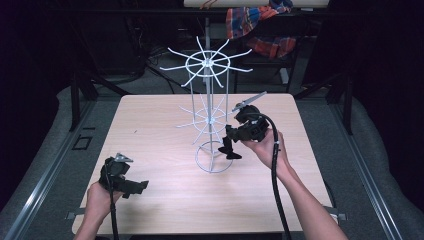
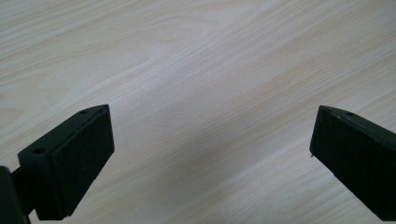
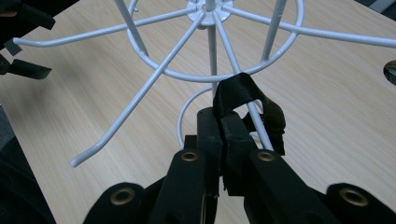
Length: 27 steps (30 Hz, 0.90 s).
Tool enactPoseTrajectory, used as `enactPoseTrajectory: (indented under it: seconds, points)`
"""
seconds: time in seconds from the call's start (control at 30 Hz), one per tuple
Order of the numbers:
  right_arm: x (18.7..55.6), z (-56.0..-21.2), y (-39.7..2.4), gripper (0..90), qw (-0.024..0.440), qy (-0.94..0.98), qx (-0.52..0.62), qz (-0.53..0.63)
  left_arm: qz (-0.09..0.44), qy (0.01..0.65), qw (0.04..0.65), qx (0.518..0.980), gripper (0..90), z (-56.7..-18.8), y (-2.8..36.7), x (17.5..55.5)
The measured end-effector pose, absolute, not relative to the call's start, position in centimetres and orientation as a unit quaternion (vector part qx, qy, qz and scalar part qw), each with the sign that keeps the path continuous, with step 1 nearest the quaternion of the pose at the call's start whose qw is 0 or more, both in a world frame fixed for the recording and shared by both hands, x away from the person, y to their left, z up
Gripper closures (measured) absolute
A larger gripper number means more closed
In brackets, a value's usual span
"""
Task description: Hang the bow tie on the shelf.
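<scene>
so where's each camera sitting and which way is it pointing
High view: above the person's side, looking forward and down at the pale wooden table and white wire hook rack; both forearms and grippers show.
Left gripper view: on the left gripper, looking down at bare tabletop; its two black fingers stand apart.
Right gripper view: on the right gripper, facing the rack's spokes; its fingers are shut on a black strap over a hook.
Shared: the high and right gripper views both show the rack and strap.
</scene>
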State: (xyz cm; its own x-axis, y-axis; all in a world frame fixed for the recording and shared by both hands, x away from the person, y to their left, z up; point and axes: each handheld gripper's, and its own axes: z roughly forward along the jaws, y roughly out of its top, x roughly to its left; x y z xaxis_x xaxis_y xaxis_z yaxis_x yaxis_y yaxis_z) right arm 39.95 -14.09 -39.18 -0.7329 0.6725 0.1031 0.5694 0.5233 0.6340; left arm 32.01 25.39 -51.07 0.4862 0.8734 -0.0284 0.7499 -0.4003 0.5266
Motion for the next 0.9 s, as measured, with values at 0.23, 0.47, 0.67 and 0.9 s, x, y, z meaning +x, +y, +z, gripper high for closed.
enactPoseTrajectory:
  seconds: [0.23,0.47,0.67,0.9]
  points:
    - [39.7,-39.3,-14.1,82.2,0.074,0.869,0.355,0.336,0.127,0.491,0.243,0.827,0.0,-51.1,25.4,32.0]
    - [38.8,-39.0,-14.1,68.4,0.075,0.868,0.35,0.342,0.127,0.49,0.242,0.828,0.0,-51.0,25.4,32.0]
    - [37.7,-38.6,-14.5,57.5,0.07,0.871,0.341,0.346,0.127,0.489,0.242,0.828,0.0,-51.1,25.2,32.1]
    - [36.3,-38.2,-15.2,41.0,0.069,0.873,0.333,0.349,0.126,0.488,0.242,0.829,0.0,-51.0,25.1,32.1]
